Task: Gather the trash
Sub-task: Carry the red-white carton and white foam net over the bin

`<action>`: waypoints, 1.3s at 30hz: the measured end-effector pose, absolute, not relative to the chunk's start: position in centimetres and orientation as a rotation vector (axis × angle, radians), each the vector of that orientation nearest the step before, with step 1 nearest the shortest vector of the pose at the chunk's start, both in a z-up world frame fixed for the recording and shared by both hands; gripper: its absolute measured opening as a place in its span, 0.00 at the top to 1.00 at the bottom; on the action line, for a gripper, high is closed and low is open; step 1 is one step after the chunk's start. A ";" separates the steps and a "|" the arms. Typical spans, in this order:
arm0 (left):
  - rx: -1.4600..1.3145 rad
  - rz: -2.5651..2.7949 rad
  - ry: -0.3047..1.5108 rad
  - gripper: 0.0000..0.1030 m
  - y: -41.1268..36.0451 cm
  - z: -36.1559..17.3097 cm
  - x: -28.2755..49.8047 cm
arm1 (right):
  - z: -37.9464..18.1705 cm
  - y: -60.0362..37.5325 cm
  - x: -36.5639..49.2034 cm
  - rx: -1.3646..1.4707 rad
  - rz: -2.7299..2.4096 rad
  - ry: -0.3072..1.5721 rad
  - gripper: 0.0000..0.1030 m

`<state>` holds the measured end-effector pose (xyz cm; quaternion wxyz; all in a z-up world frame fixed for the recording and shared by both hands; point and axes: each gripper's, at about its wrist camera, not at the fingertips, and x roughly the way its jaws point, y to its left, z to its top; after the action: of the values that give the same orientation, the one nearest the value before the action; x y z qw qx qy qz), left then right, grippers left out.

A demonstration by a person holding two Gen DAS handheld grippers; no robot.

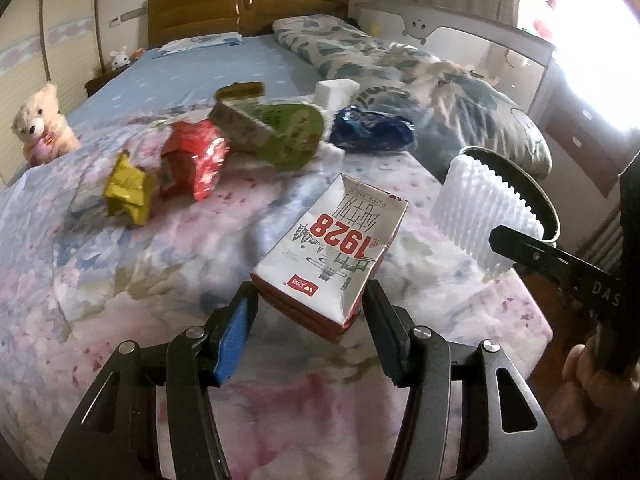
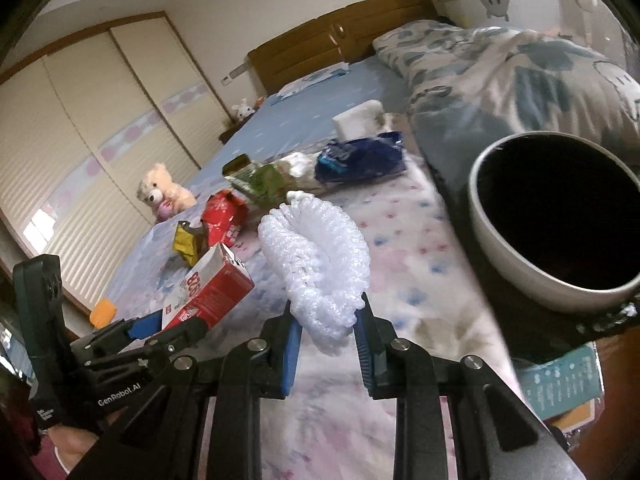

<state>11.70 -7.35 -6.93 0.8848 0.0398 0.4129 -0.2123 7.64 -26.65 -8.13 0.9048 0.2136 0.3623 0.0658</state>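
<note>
My left gripper (image 1: 310, 300) is shut on a crushed white and red milk carton (image 1: 332, 244), held above the flowered bedspread; the same carton (image 2: 208, 292) shows at the lower left of the right wrist view. My right gripper (image 2: 326, 312) is shut on a white foam fruit net (image 2: 316, 264), also seen as the foam net (image 1: 488, 216) at the right of the left wrist view. A round bin (image 2: 556, 216) with a dark inside stands right of the net. On the bed lie a yellow wrapper (image 1: 128, 190), a red wrapper (image 1: 192, 158), a green carton (image 1: 272, 132) and a blue wrapper (image 1: 372, 128).
A teddy bear (image 1: 40, 124) sits at the bed's left edge. A white box (image 1: 334, 92) and a rumpled quilt (image 1: 440, 92) lie further back, before the wooden headboard (image 1: 248, 10). A person's hand (image 1: 588, 384) holds the right gripper's handle. A teal box (image 2: 560, 380) lies below the bin.
</note>
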 end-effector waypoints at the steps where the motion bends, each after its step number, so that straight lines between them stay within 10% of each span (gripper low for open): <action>1: 0.085 -0.446 0.858 0.47 -7.8 -6.8 11.6 | -8.0 -27.0 7.4 0.443 0.130 0.744 0.76; 39: 0.194 -0.646 0.786 0.47 -23.3 -3.5 11.7 | -7.2 -40.7 3.9 0.503 -0.140 0.685 0.76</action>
<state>11.71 -23.30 -3.53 0.8687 0.0929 0.3759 -0.3088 3.92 -40.70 -7.23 0.9088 0.2437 0.3319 -0.0676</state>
